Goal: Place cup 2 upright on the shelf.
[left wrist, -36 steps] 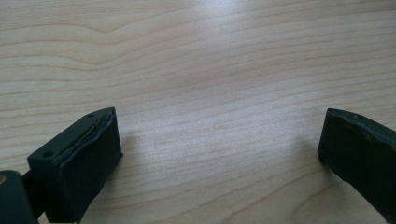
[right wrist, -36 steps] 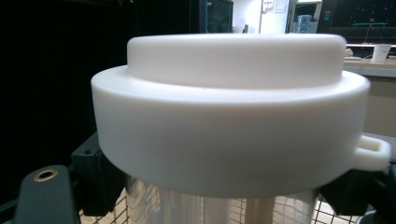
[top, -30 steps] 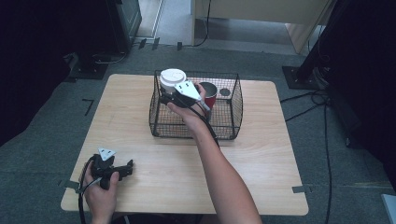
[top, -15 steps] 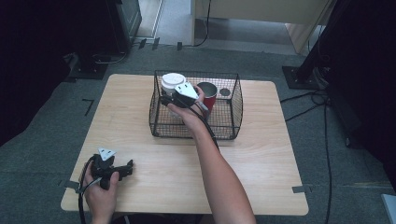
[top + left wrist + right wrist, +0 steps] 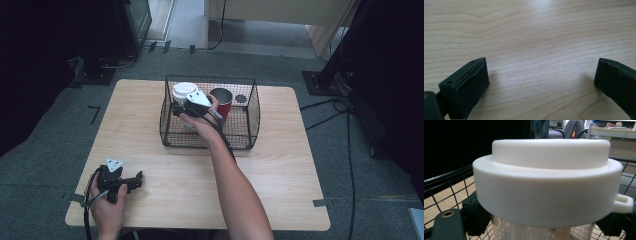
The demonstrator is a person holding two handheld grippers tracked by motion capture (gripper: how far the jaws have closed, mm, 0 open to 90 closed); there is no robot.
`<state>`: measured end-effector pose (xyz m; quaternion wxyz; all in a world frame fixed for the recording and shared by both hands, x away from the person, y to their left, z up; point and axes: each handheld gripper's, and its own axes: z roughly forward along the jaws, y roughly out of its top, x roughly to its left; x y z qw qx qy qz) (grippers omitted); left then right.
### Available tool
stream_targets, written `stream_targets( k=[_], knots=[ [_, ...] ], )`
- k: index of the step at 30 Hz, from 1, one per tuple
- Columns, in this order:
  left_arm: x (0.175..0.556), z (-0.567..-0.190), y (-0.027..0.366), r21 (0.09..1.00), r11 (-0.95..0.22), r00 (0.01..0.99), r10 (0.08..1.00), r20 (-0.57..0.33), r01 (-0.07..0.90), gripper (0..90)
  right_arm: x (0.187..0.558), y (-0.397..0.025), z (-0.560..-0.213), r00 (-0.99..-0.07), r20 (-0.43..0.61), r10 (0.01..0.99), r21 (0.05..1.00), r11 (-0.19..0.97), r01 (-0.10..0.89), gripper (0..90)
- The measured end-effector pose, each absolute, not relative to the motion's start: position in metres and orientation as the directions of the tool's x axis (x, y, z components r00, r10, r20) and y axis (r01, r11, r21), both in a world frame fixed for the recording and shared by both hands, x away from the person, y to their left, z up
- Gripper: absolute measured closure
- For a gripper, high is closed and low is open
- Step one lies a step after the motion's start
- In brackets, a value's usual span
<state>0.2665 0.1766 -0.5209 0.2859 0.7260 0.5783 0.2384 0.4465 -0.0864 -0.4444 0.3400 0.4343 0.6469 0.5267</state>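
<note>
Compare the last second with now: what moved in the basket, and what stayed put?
Little changed. The right gripper edged slightly nearer and stays around the white-lidded container in the wire basket. The red mug, the basket and the left gripper, open on the table, kept their places.

left gripper (image 5: 541,82): jaws spread wide, nothing between them | below: bare wooden table (image 5: 531,32), light grain | contact: jaws seem to rest on or just above the wood; unclear
</note>
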Motion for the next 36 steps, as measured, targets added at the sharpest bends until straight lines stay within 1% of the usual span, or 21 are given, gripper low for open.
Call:
stream_targets(
  k=[5,8,10,11,26,36],
  knots=[
    [0.267,-0.521,0.176,0.692,-0.166,0.216,0.976,0.015,0.703,0.0,0.445,-0.089,-0.444,-0.411,0.016,0.912,0.975,0.078,0.210,13.7],
    [0.267,-0.521,0.176,0.692,-0.166,0.216,0.976,0.014,0.703,0.0,0.443,-0.093,-0.442,-0.445,0.017,0.896,0.972,0.090,0.219,6.6],
    [0.267,-0.521,0.177,0.691,-0.167,0.217,0.976,0.015,0.703,0.0,0.441,-0.093,-0.442,-0.459,-0.001,0.889,0.971,0.111,0.213,2.2],
    [0.267,-0.521,0.177,0.691,-0.167,0.217,0.976,0.015,0.703,0.0,0.441,-0.094,-0.441,-0.461,-0.005,0.887,0.970,0.116,0.213,1.2],
    [0.267,-0.521,0.177,0.691,-0.168,0.217,0.976,0.015,0.703,0.0,0.438,-0.105,-0.427,-0.461,0.004,0.888,0.985,0.076,0.155,0.0],
    [0.267,-0.521,0.177,0.691,-0.167,0.217,0.976,0.016,0.703,0.0,0.431,-0.115,-0.406,-0.469,0.005,0.883,0.991,0.057,0.119,0.0]
  ],
)
